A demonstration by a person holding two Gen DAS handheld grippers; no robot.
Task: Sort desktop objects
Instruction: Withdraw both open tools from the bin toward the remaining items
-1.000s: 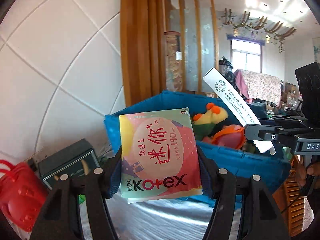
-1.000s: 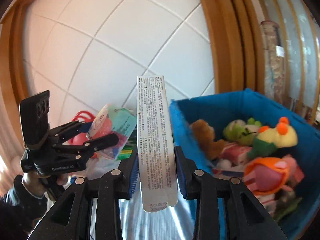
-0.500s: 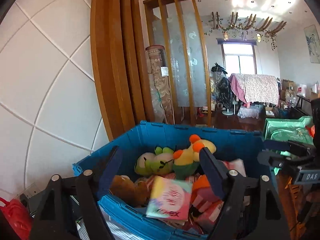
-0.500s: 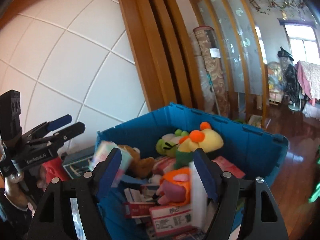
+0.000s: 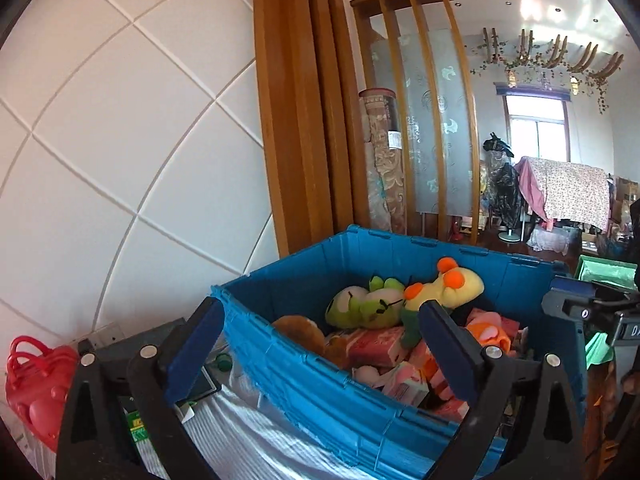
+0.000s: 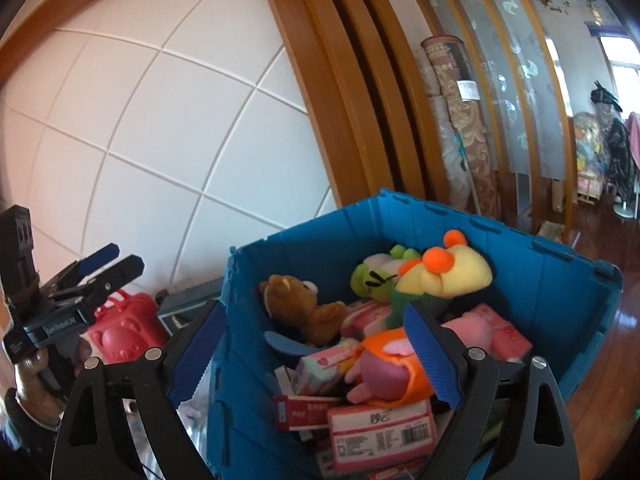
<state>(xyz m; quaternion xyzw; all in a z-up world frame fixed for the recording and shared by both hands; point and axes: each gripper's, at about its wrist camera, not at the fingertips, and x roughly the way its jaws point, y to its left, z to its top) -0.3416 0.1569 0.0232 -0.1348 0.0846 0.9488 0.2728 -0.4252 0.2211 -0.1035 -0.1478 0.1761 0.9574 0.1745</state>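
Now seen: left gripper (image 5: 320, 344) with blue pads spread wide, nothing between them, raised at the near corner of the blue crate (image 5: 304, 292). Likewise right gripper (image 6: 316, 340), fingers apart and bare, poised over the crate's near edge. Inside the crate: yellow plush (image 6: 448, 268) lying on green frog plush (image 6: 376, 272), brown bear (image 6: 300, 304) toward the left wall, orange-pink plush (image 6: 384, 368) in front, pink packets and boxes (image 6: 380, 428) piled beneath. Beside the crate, left: red basket (image 5: 36, 384), dark box (image 5: 132, 344).
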